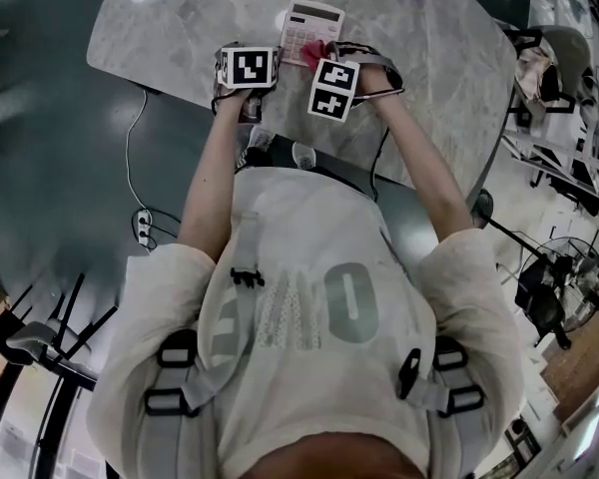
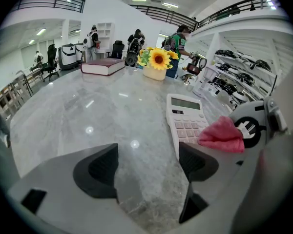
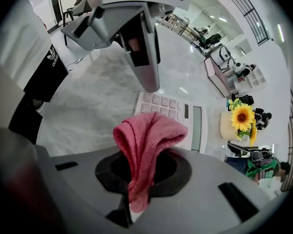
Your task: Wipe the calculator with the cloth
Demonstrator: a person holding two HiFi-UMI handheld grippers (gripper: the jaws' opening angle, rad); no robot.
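**A:** How do the right gripper's jaws stand?

**B:** Pressed together on the cloth. It's a pink-red one, pinched in a fold; a rounded bunch swells out past the jaws and a short tail pokes out behind them

**A:** And the left gripper?

**B:** Its jaws are apart, with only bare marble showing between the two dark pads

**A:** Where's the calculator?

**B:** Flat on the grey marble table, just beyond the left gripper's right jaw. It's white, with pale keys towards the person and the display at the far end. The bunched cloth sits over its near right corner, at the keys; I can't tell whether it touches them

**A:** And the two grippers to each other?

**B:** From the head view they're side by side at the calculator's near end, marker cubes up, the left one at its left corner

**A:** Anything further out?

**B:** Past the calculator stands a pot of sunflowers, and left of that lies a dark red book, both well apart from the grippers
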